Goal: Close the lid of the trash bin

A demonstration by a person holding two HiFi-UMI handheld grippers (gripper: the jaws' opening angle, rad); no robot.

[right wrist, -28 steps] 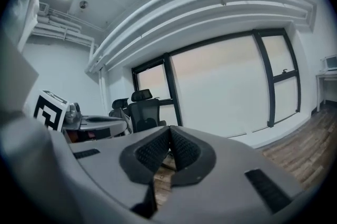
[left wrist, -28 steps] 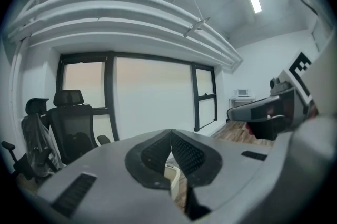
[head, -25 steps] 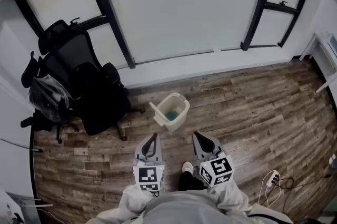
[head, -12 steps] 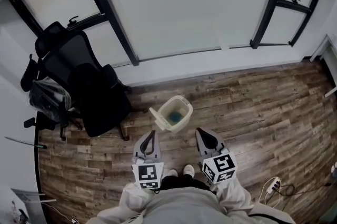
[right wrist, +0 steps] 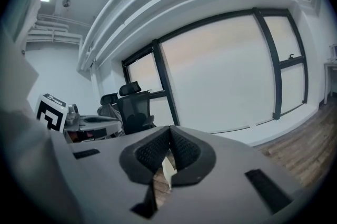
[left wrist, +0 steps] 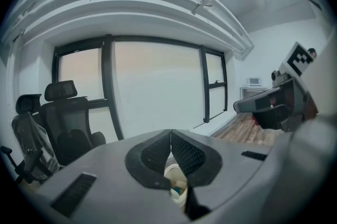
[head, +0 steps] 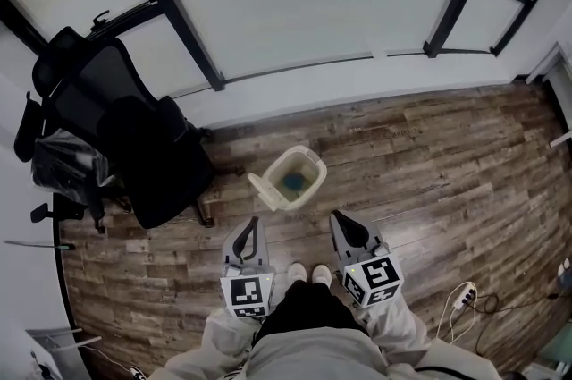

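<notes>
Head view: trash bin (head: 307,160) stands on the wood floor (head: 429,164), lid (head: 264,190) swung open and hanging off the bin's left side, blue contents visible inside. Task not yet started.

Left gripper (head: 253,227) sits on the near side of the bin, below the lid and apart from it. Right gripper (head: 342,224) sits on the near side too, off to the bin's right, also apart. Office chair (head: 134,146) stands left of the bin, near the lid side.

Left gripper view: fingers pressed together at the tips, nothing held; the bin shows low down past them. Right gripper view: fingers likewise together and empty, a pale edge of the lid showing beyond them.

Risks, as judged:
- The bin looks light and unanchored. A push on the lid from the left could slide or tip it rather than swing the lid.
- Fingertips pressed together offer a narrow contact point. They may slip off the lid edge.
- The lid may not seat if dropped off-centre.
</notes>
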